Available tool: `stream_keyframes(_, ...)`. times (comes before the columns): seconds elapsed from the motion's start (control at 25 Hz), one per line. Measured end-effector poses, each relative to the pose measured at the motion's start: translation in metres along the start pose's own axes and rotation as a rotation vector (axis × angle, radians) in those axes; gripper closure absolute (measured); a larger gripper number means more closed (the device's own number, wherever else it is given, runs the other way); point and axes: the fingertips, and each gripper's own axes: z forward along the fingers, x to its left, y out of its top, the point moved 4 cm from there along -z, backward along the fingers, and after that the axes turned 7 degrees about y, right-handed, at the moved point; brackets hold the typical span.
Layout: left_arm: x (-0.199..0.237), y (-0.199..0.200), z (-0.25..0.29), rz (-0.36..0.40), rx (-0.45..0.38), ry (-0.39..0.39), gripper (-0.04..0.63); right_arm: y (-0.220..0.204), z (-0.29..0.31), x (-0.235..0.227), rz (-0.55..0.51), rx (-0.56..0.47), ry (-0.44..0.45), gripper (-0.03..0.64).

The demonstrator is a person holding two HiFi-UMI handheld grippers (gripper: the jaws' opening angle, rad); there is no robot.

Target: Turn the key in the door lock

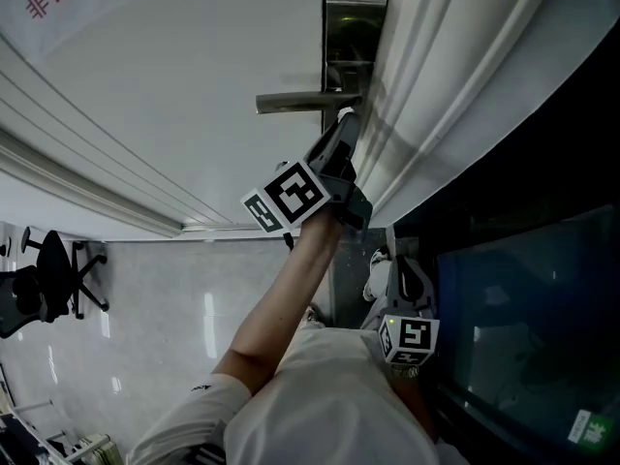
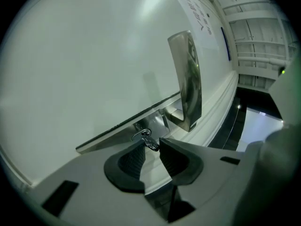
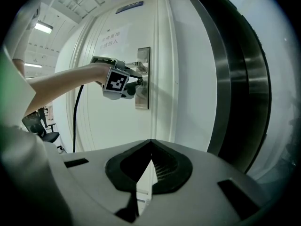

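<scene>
A steel lock plate (image 1: pixel 355 27) with a lever handle (image 1: pixel 300 102) sits on the white door (image 1: pixel 174 76). My left gripper (image 1: pixel 347 116) reaches up to the plate just below the handle. In the left gripper view a small key (image 2: pixel 150 141) on a wire ring sticks out of the lock under the handle (image 2: pixel 127 126). The key's dark head fills the gap between the left gripper's (image 2: pixel 151 145) tips, which are shut on it. My right gripper (image 3: pixel 150 141) hangs back lower down, shut and empty, and sees the left gripper (image 3: pixel 138 83) at the plate (image 3: pixel 143 76).
A dark glass panel (image 1: pixel 523 327) stands right of the white door frame (image 1: pixel 455 76). A black office chair (image 1: pixel 48 269) is on the shiny floor at the left. A black cable (image 3: pixel 77 112) hangs from the left arm.
</scene>
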Motion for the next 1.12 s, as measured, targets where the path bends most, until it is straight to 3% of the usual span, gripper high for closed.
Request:
stream_keyframes(0.56, -0.006, 0.000, 0.000, 0.381, 0.056, 0.106, 0.493, -0.012, -0.014, 0.001, 0.025, -0.005, 0.009, 0.614)
stream_keyframes(0.68, -0.008, 0.001, 0.002, 0.511, 0.075, 0.136, 0.494, -0.013, -0.016, 0.000, 0.032, -0.011, 0.006, 0.614)
stream_keyframes(1.12, -0.011, 0.000, 0.003, 0.654, 0.106, 0.160, 0.492, -0.014, -0.020, 0.003, 0.031, -0.018, 0.017, 0.614)
